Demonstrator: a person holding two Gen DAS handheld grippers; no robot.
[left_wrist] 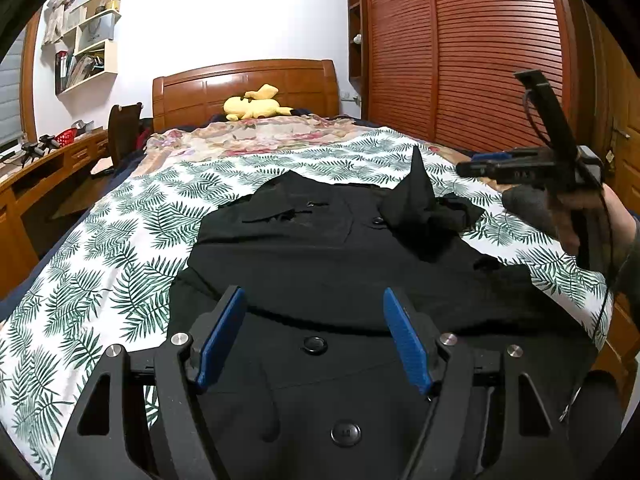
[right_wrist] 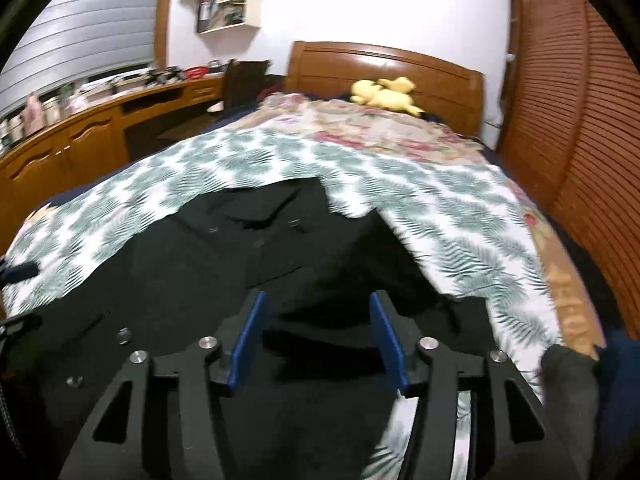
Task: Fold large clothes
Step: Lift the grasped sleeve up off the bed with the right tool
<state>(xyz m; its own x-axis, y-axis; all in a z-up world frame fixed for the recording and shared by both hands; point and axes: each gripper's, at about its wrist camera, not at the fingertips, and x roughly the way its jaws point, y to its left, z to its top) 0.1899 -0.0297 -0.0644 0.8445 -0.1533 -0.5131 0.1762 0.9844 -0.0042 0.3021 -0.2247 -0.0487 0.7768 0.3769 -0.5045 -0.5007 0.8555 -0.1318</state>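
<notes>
A large black buttoned coat (left_wrist: pixel 320 256) lies spread on the leaf-print bed cover (left_wrist: pixel 100 264). Its right sleeve (left_wrist: pixel 420 200) is bunched, with one point sticking up. My left gripper (left_wrist: pixel 314 296) is open and empty, low over the coat's front near a button (left_wrist: pixel 315 345). My right gripper (left_wrist: pixel 472 168) shows at the right in the left wrist view, held in a hand above the bed's right side. In the right wrist view the right gripper (right_wrist: pixel 316 300) is open and empty above the coat (right_wrist: pixel 200 272), and the view is blurred.
A yellow plush toy (left_wrist: pixel 256 108) lies by the wooden headboard (left_wrist: pixel 244 88). A floral blanket (left_wrist: pixel 256 136) covers the far bed. A wooden desk (left_wrist: pixel 36 176) and chair (left_wrist: pixel 122 132) stand left. A slatted wooden wardrobe (left_wrist: pixel 472 52) stands right.
</notes>
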